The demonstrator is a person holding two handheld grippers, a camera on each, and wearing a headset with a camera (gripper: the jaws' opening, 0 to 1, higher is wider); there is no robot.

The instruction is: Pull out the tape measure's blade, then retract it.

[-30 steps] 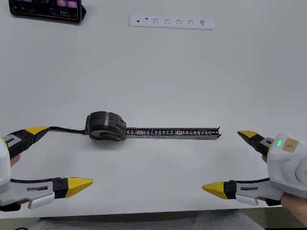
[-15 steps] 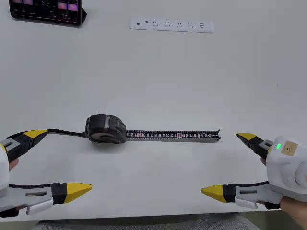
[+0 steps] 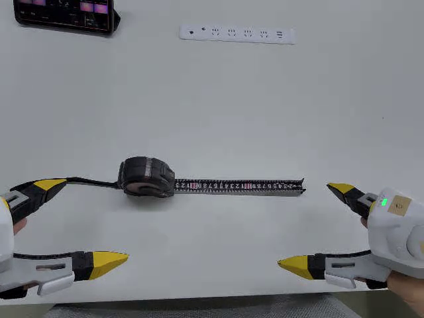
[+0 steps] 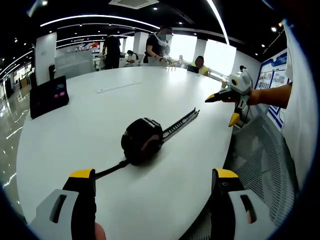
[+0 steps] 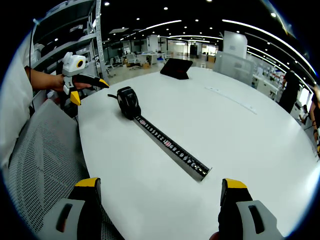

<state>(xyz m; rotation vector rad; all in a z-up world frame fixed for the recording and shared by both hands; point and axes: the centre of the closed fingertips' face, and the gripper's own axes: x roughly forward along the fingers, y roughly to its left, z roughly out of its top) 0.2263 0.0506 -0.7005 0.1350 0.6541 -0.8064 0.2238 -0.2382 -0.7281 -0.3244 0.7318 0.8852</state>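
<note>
A black tape measure (image 3: 146,177) lies on the white table (image 3: 218,106), its dark blade (image 3: 238,186) drawn out to the right and resting flat; a black strap trails left from its case. In the left gripper view the case (image 4: 142,141) sits ahead of the open jaws, with the blade (image 4: 181,122) running away. The right gripper view looks along the blade (image 5: 170,145) toward the case (image 5: 128,101). My left gripper (image 3: 83,222) is open at the table's left front, holding nothing. My right gripper (image 3: 317,227) is open just right of the blade's tip.
A white power strip (image 3: 236,32) lies at the far middle of the table and a dark tablet (image 3: 65,13) stands at the far left. The table's front edge runs just below both grippers. People stand beyond the table in the left gripper view.
Neither the tape measure nor the grippers have visibly moved; only a slight shift of the head camera.
</note>
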